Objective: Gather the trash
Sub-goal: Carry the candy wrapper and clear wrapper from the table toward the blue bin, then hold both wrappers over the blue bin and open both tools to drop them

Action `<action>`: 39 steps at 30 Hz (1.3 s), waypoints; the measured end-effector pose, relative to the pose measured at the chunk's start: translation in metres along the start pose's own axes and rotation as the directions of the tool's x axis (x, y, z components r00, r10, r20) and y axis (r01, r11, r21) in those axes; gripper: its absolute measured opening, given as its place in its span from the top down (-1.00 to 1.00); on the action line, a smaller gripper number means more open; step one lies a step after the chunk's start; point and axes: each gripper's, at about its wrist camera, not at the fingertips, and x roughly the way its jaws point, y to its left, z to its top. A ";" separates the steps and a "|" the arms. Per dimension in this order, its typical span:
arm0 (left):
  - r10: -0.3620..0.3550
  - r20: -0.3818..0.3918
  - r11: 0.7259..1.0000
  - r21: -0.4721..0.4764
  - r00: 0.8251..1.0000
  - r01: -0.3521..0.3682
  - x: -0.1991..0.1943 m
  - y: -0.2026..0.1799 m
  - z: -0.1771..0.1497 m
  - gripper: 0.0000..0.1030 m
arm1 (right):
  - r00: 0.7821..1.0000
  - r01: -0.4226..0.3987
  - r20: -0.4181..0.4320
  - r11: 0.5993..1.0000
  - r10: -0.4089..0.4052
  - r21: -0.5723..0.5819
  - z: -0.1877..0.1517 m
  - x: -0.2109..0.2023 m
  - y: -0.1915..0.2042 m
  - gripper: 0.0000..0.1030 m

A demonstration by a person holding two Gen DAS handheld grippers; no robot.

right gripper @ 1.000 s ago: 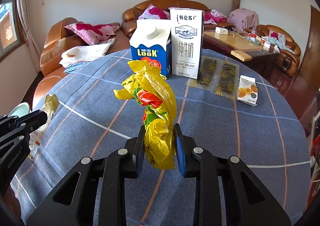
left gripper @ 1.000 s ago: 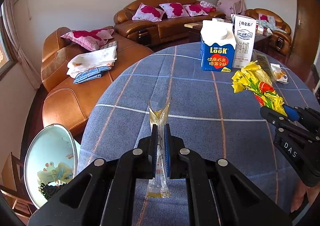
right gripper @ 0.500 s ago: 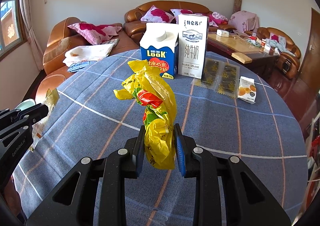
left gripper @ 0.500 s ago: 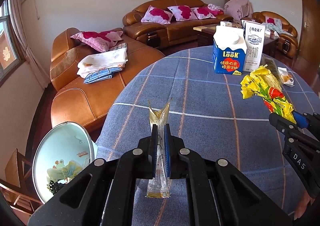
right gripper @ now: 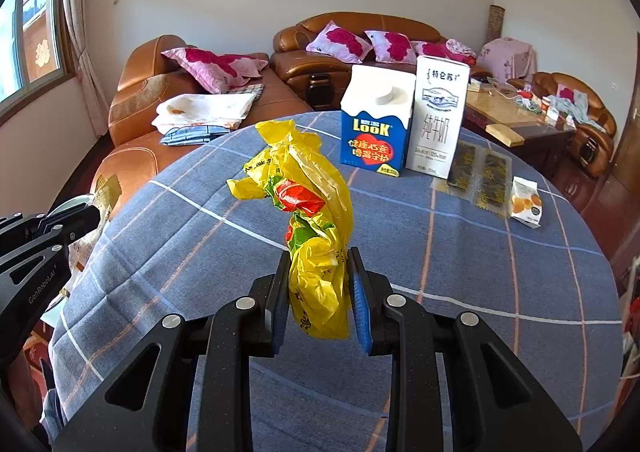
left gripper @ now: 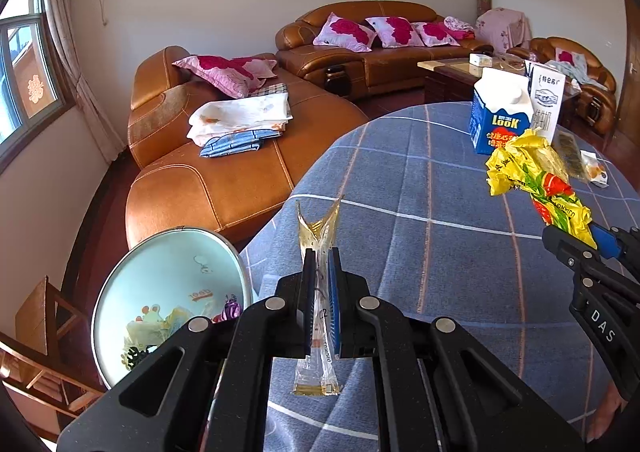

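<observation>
My left gripper [left gripper: 319,258] is shut on a thin clear sachet [left gripper: 318,228] with yellowish residue, held upright over the near left rim of the round table [left gripper: 420,180]. My right gripper [right gripper: 318,260] is shut on a crumpled yellow wrapper [right gripper: 308,192] with red and green print, above the blue checked tablecloth [right gripper: 460,252]. Each gripper also shows at the edge of the other's view: the right gripper [left gripper: 576,244] with the yellow wrapper [left gripper: 532,172], the left gripper [right gripper: 80,216] with the sachet [right gripper: 106,192]. A light blue bin [left gripper: 168,292] holding trash stands on the floor left of the table.
On the far side of the table stand a blue milk carton [right gripper: 376,124] and a white carton [right gripper: 438,112], with dark flat packets [right gripper: 480,176] and a small snack pack [right gripper: 526,204] beside them. An orange leather sofa [left gripper: 224,156] with folded cloths lies beyond the bin.
Both grippers have drawn back and leftward from the cartons, still holding their wrappers. The bin has come further into the left wrist view.
</observation>
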 end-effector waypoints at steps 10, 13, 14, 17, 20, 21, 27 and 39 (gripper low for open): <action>0.038 0.002 0.997 -0.069 0.999 -0.038 -0.010 0.041 -0.004 0.88 | 0.998 -0.057 0.005 0.996 0.058 -0.061 0.005 0.003 0.041 0.46; 0.054 0.011 0.995 -0.082 0.999 -0.053 -0.017 0.052 -0.006 0.88 | 0.997 -0.077 0.002 0.994 0.077 -0.078 0.006 0.007 0.052 0.46; 0.059 0.011 0.995 -0.087 0.998 -0.058 -0.019 0.056 -0.006 0.88 | 0.997 -0.082 0.000 0.993 0.083 -0.084 0.006 0.008 0.056 0.46; 0.076 0.011 0.992 -0.101 0.997 -0.075 -0.023 0.067 -0.008 0.88 | 0.994 -0.106 -0.004 0.990 0.106 -0.093 0.009 0.012 0.067 0.46; 0.095 0.008 0.989 -0.112 0.995 -0.093 -0.026 0.076 -0.011 0.88 | 0.992 -0.126 -0.005 0.986 0.126 -0.108 0.011 0.016 0.079 0.46; 0.101 0.007 0.988 -0.115 0.995 -0.099 -0.026 0.079 -0.012 0.88 | 0.991 -0.132 -0.005 0.985 0.132 -0.113 0.012 0.017 0.083 0.46; 0.136 0.003 0.982 -0.129 0.991 -0.135 -0.031 0.091 -0.017 0.88 | 0.986 -0.167 -0.003 0.976 0.168 -0.143 0.017 0.020 0.101 0.46; 0.209 -0.007 0.966 -0.151 0.978 -0.208 -0.036 0.114 -0.024 0.88 | 0.973 -0.227 -0.002 0.949 0.232 -0.219 0.021 0.025 0.134 0.46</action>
